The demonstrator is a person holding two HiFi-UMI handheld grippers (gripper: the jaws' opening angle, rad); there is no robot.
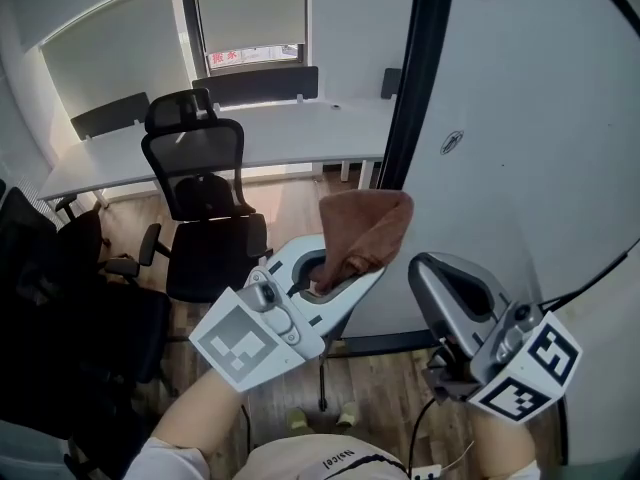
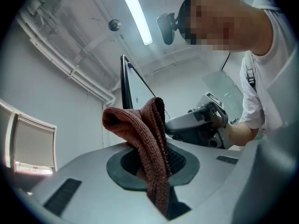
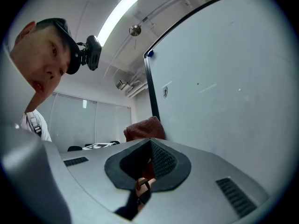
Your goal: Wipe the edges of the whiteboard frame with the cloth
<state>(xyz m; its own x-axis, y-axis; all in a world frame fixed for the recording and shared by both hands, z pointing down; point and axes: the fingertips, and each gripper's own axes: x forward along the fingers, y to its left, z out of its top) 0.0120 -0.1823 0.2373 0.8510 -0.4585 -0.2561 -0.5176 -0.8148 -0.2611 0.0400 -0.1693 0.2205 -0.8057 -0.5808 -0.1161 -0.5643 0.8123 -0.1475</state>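
Note:
A brown cloth [image 1: 368, 230] sticks up from my left gripper [image 1: 340, 273], which is shut on it; the same cloth [image 2: 145, 139] hangs folded between the left gripper's [image 2: 156, 169] jaws. The cloth sits just left of the whiteboard's black frame edge [image 1: 418, 78], low beside the white board [image 1: 540, 118]. My right gripper [image 1: 428, 265] is shut and holds nothing, close in front of the board's lower part. From the right gripper [image 3: 150, 143] I see the frame edge [image 3: 153, 97], the board [image 3: 224, 78] and the cloth [image 3: 142, 129] beyond the jaws.
A black mesh office chair [image 1: 200, 183] and more dark chairs [image 1: 60, 268] stand on the wooden floor to the left. A long white desk [image 1: 250, 133] runs under the blinds. A black cable [image 1: 600, 273] crosses the board at the right.

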